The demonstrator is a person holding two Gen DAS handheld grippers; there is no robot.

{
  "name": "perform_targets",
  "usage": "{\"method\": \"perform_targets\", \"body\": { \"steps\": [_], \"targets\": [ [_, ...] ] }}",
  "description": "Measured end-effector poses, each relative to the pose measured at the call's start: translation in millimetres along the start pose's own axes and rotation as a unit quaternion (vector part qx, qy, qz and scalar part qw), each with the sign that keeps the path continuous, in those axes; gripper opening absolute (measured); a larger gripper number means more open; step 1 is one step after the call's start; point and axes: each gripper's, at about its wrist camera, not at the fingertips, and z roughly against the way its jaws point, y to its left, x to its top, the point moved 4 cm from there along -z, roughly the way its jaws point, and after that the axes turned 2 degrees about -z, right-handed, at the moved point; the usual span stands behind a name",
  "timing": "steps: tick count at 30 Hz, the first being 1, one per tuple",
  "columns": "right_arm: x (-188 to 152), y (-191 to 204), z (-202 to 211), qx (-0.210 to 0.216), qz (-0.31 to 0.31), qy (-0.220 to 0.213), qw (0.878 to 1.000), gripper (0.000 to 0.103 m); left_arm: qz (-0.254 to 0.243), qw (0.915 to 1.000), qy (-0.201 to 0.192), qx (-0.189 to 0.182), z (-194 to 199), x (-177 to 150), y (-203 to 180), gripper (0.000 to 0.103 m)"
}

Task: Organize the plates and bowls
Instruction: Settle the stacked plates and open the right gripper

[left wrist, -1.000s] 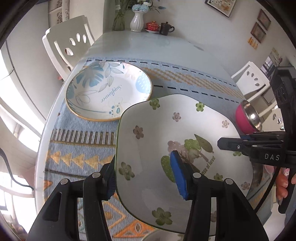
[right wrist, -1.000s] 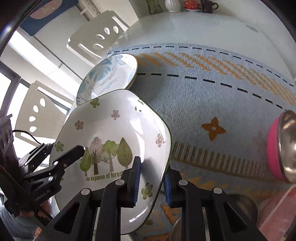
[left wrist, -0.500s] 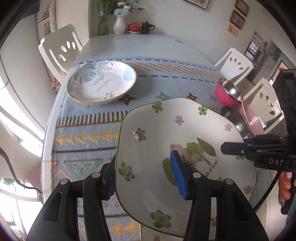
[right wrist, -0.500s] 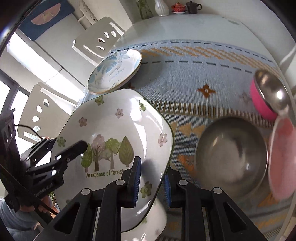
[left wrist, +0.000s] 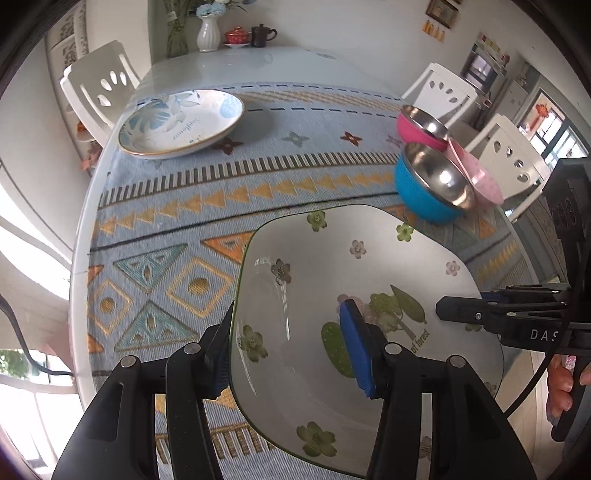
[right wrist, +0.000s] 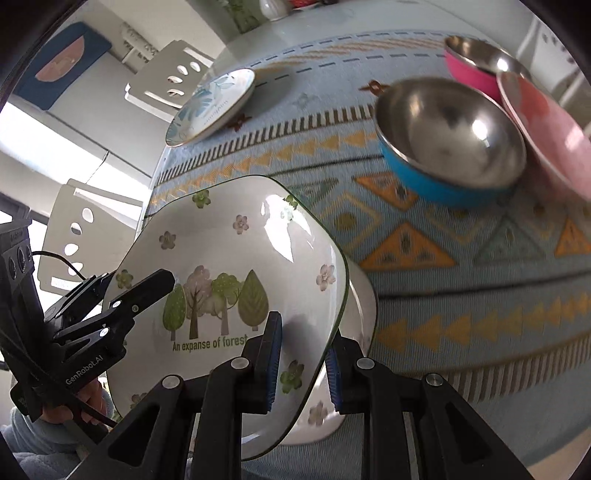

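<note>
A white square plate with green trees and small flowers (left wrist: 354, 295) is held above the table by both grippers. My left gripper (left wrist: 291, 354) is shut on its left rim. My right gripper (right wrist: 301, 365) is shut on its right rim; the plate shows in the right wrist view (right wrist: 229, 266). A second white dish (right wrist: 360, 295) lies just under it. A round blue-leaf plate (left wrist: 181, 123) sits at the far left of the mat. A blue steel bowl (left wrist: 432, 184), a pink steel bowl (left wrist: 421, 125) and a pale pink bowl (left wrist: 476, 173) cluster at the right.
A patterned blue and orange mat (left wrist: 177, 229) covers the round white table. White chairs (left wrist: 99, 85) stand around it. A vase and cups (left wrist: 207, 33) stand at the far edge.
Both grippers have drawn the tree plate back toward the near edge of the table, so the blue-leaf plate is farther off and the bowls at the right have come into view.
</note>
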Motion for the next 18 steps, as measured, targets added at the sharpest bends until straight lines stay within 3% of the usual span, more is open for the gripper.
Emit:
{"method": "perform_targets", "body": {
  "steps": [18],
  "targets": [
    [-31.0,-10.7,-8.1,-0.004,-0.050,0.002,0.999,0.021,-0.012,0.9995,0.022,-0.018,-9.7,-18.5,-1.8,0.048]
  ]
}}
